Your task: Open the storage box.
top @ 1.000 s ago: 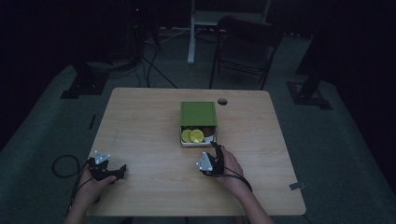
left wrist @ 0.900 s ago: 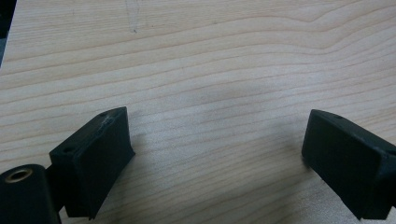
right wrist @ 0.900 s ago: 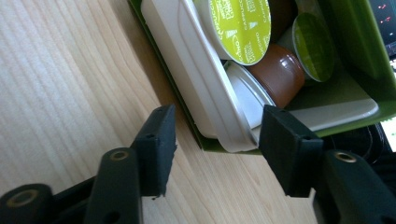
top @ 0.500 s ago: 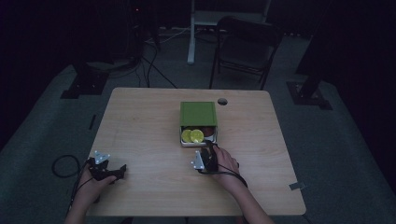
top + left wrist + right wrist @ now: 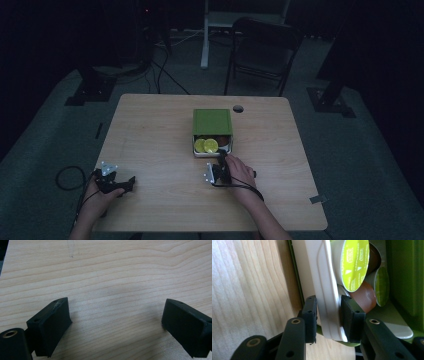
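Two grippers are working for you here, but just one is doing anything. Your right gripper (image 5: 328, 315) is pinching the white front wall of the inner tray (image 5: 325, 287); its jaws have just been closing, and the pads are now pressing that wall from both sides. Your left gripper (image 5: 117, 325) is resting with its jaws spread wide over the bare table (image 5: 112, 270), holding nothing.

You are looking at a green box (image 5: 212, 121) sitting near the middle of the table, with the tray sticking out of its near end toward you. Several coffee capsules (image 5: 205, 145) with lime-green lids are lying in the exposed part. Judging by that, the grip is made and the drawer is partly out; the rest of the pull, and any handling of the capsules, is still ahead.

The box's long axis is running away from you toward the far edge, its open end facing your right hand (image 5: 239, 171).
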`<state>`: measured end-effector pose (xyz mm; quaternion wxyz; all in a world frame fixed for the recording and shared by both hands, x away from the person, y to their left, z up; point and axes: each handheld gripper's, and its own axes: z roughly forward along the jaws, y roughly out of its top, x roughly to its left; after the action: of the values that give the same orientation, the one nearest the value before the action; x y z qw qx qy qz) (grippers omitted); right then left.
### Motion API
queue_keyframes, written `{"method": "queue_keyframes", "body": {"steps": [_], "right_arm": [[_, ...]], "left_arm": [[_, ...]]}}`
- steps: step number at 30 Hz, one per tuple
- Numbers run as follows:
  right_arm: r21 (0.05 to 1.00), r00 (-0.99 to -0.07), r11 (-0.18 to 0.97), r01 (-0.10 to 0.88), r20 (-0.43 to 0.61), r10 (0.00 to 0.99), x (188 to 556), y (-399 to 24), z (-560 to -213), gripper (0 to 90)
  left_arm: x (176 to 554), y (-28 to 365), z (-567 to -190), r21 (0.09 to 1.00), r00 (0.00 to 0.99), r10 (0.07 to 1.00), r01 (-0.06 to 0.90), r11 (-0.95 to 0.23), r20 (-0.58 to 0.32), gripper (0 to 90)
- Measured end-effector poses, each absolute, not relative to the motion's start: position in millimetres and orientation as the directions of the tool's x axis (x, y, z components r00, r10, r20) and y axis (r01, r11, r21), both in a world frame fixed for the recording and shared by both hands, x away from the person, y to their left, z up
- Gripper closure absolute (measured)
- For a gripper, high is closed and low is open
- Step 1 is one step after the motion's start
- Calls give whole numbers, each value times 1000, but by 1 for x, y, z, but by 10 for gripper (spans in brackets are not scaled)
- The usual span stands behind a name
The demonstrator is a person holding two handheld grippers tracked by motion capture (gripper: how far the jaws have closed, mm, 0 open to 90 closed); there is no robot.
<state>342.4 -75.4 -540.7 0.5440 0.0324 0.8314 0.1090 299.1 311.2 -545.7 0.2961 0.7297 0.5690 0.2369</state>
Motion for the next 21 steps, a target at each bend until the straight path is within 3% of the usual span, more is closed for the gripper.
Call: {"method": "queue_keyframes", "body": {"steps": [9, 21], "right_arm": [[121, -372, 989, -87, -925, 81, 341, -73, -544, 704], [92, -370, 991, -101, -928, 49, 339, -72, -543, 714]], "left_arm": [[299, 311, -546, 702, 240, 971, 690, -177, 9, 86], [299, 311, -546, 702, 240, 971, 690, -177, 9, 86]]}}
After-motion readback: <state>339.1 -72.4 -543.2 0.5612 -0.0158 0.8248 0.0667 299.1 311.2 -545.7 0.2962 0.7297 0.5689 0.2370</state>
